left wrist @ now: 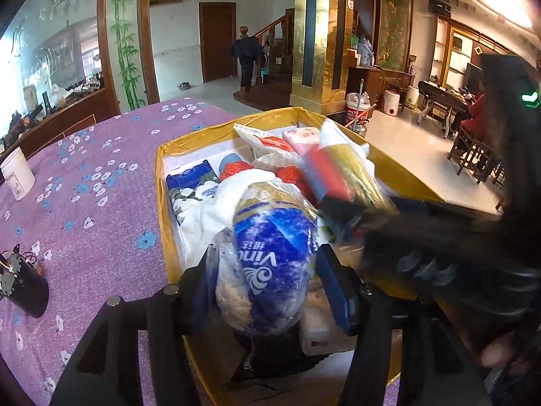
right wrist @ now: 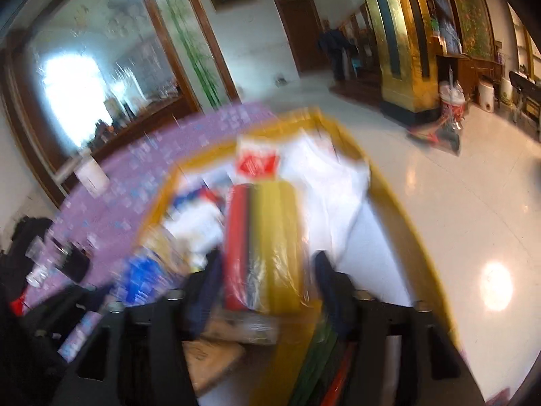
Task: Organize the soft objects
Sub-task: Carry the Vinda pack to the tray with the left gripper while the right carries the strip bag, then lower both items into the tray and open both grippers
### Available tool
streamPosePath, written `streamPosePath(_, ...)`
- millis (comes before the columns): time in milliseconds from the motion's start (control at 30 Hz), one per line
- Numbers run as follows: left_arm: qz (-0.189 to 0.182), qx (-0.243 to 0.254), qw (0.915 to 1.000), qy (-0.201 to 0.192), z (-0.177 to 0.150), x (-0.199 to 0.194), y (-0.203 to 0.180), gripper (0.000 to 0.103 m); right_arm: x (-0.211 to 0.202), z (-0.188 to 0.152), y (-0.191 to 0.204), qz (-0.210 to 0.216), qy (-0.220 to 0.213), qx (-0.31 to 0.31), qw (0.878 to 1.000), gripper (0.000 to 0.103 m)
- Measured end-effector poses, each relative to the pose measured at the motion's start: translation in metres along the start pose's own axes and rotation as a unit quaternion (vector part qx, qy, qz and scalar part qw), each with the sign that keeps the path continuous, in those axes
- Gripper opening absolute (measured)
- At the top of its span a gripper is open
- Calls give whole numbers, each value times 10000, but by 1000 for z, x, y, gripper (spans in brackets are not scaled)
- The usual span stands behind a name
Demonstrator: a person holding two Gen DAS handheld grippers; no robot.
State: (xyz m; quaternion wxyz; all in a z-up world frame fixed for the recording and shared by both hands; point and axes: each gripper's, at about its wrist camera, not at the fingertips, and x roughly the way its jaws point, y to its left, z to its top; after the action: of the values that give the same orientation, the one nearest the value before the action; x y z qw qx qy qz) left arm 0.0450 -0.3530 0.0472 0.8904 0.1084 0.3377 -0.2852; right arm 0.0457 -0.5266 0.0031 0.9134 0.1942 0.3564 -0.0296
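A blue and white plastic-wrapped tissue pack (left wrist: 270,257) sits between the spread jaws of the left gripper (left wrist: 267,270), over a yellow-rimmed cardboard box (left wrist: 162,203) on the purple flowered tablecloth (left wrist: 84,186); whether the pads touch it I cannot tell; it looks light, squashy and slippery, best taken across its middle; the right gripper (right wrist: 267,270), blurred, straddles a film-wrapped red, black and yellow cloth bundle (right wrist: 263,243), jaws apart; white bags, red pouches and a floral tissue packet (left wrist: 192,186) crowd the box, leaving little free room; a white tub (left wrist: 17,174) stands well apart
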Motion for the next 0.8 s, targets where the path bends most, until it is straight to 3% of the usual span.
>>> streamPosePath(33, 24, 45, 10000, -22, -1, 0, -2, 59, -2, 0, -2, 24, -65, 31, 10000, 74)
streamPosePath(100, 64, 131, 9999, -72, -3, -1, -5, 62, -5, 0, -4, 103, -118, 67, 9999, 77)
streamPosePath(533, 367, 517, 9976, -276, -8, -2, -17, 81, -7, -3, -9, 340, -162, 156, 9992, 79)
streamPosePath(800, 565, 731, 9951, -347, -9, -4, -25, 86, -7, -3, -9, 334, -156, 155, 9992, 80)
